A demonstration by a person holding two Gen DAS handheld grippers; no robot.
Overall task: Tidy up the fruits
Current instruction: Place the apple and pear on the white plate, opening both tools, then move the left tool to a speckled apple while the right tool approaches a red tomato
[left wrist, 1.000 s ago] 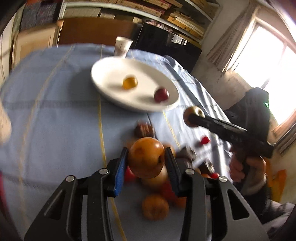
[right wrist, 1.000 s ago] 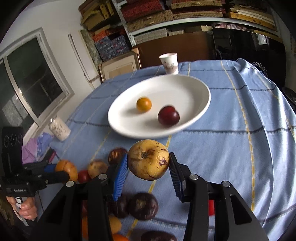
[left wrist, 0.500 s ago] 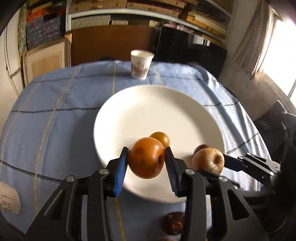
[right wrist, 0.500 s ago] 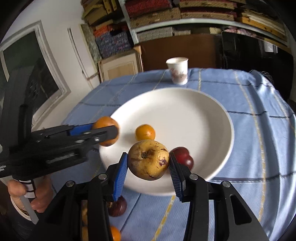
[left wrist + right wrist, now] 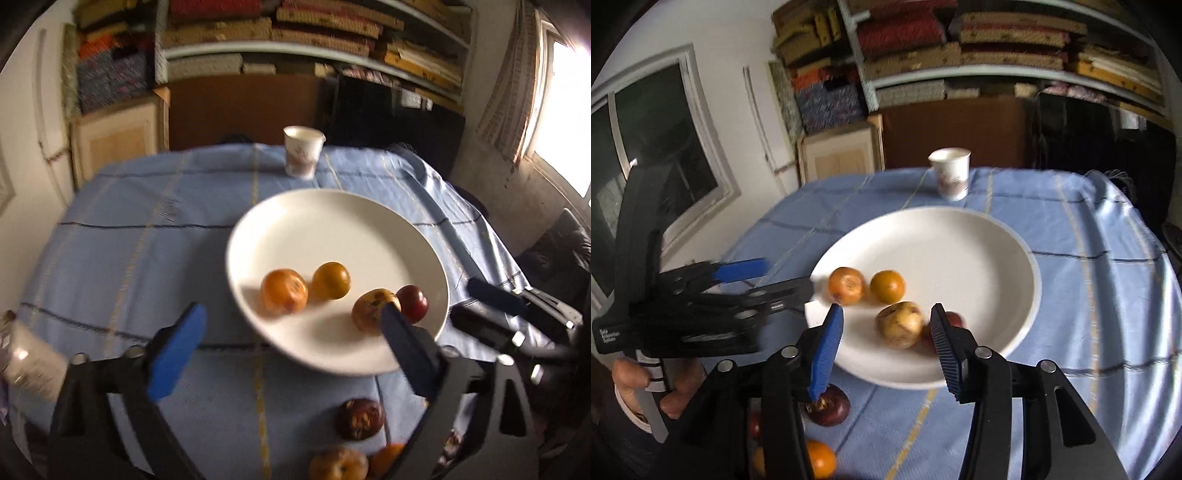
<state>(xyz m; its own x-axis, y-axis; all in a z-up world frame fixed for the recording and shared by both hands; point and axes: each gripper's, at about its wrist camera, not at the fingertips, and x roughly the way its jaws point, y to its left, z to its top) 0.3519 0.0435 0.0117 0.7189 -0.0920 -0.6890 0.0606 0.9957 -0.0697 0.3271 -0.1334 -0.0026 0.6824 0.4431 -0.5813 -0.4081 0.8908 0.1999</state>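
Four fruits lay on the white plate point(image 5: 332, 221) at the middle of the cloth-covered worktop point(image 5: 129, 240), gathered there as the sorting went on. An orange fruit point(image 5: 283, 301) rested in the plate's near left part, just beside a smaller yellow-orange one point(image 5: 331, 280). A speckled yellow apple point(image 5: 899, 324) sat toward the plate's near edge, close against a dark red plum point(image 5: 413, 303), though blur hid whether they touched.

The left claw point(image 5: 291, 354) hung near the plate's near rim with its jaws opening and spread wide, nothing between them; the orange fruit lay clear beyond its fingertips, apparently let go onto the plate. The right claw point(image 5: 886, 343) hovered over the same rim, its jaws also opening, the yellow apple lying on the plate between and beyond the blue pads point(image 5: 827, 350) without being pressed.

Short of the plate, more fruit waited on the cloth: a dark wrinkled one point(image 5: 360, 419) and orange pieces point(image 5: 338, 463) near the bottom edge. A paper cup point(image 5: 303, 151) stood beyond the plate's far rim, well apart from the work. A hand point(image 5: 646, 384) gripped the left tool's handle.
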